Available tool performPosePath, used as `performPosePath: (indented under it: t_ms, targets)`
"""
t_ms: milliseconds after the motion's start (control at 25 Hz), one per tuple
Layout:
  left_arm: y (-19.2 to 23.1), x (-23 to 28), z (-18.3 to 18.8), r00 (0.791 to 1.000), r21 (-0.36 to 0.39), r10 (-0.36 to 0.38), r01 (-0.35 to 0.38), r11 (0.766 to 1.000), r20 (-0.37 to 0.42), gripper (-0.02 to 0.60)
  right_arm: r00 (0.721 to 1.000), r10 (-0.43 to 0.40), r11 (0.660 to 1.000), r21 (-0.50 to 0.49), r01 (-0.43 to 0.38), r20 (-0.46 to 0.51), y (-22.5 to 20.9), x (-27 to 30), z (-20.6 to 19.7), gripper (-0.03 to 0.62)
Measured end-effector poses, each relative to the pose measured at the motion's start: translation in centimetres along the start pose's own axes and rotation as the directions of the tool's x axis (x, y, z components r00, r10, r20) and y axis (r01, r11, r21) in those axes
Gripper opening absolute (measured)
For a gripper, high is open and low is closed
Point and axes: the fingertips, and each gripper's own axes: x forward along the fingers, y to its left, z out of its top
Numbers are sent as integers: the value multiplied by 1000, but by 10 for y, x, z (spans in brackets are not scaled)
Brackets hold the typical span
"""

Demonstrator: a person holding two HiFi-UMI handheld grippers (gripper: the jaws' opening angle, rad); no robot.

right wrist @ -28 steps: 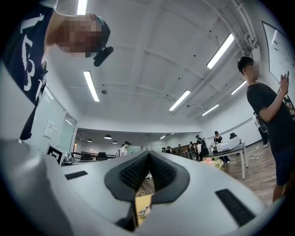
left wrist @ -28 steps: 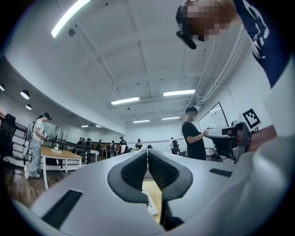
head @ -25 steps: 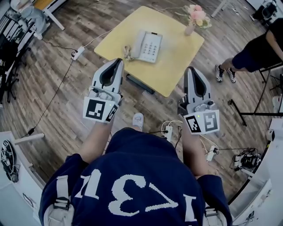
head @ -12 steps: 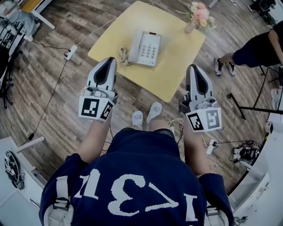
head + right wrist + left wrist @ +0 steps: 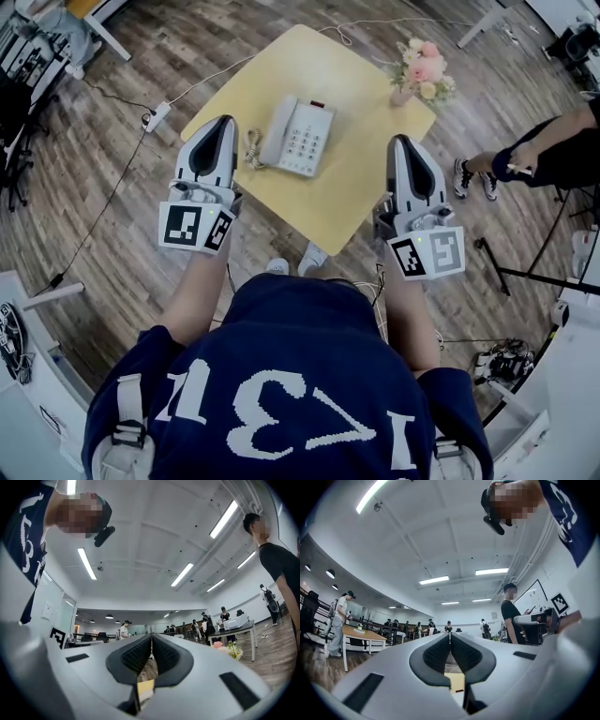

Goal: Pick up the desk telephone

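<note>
Both sets of jaws read closed from here. Left gripper (image 5: 224,123): in its own view the two dark pads meet along a thin seam, nothing between them. Right gripper (image 5: 401,142): same picture in its view, pads pressed together, empty.

The desk telephone (image 5: 298,137) lies flat on the yellow table (image 5: 361,192), handset in its cradle on the side nearer the left jaws, keypad on the side nearer the right jaws. It sits in the span between the two grippers, just to the right of the left jaws' tips and ahead and to the left of the right jaws' tips. I see neither gripper touching it.

The coiled cord (image 5: 251,148) bunches in the narrow space between the left jaws and the phone's handset edge, close beside the left tips.

In the head view both grippers' tips overlap the table's near edges; I cannot tell how high they ride over it. In each gripper view a sliver of the yellow top shows low behind the closed pads.

A small vase of pink flowers (image 5: 421,73) stands on the table well ahead of the right jaws, slightly to their right.

Off to the left of the left jaws, a white power strip (image 5: 157,115) lies on the wood floor (image 5: 122,206).
</note>
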Motion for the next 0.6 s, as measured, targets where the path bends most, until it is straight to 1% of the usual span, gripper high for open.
performPosePath:
  t_ms: [80,200,400,600]
  targets:
    - [-2,13,0,1000,3,24,-24,1000,10,21,1000,15,1000,6,-15,2,-17,8,1,28]
    - [-6,29,-3,999,0,38,-38,999,11,21,1000,14,999,31,-14,1,-37,17,-3,28]
    - [-2,40,-22,998,-9,57,-57,998,-36,21,998,48,996,71,-46,-36,-45,32,-20,28]
    - [11,57,-41,996,-31,43,-46,998,-81,21,998,26,995,98,-20,-65,-56,50,-32,29]
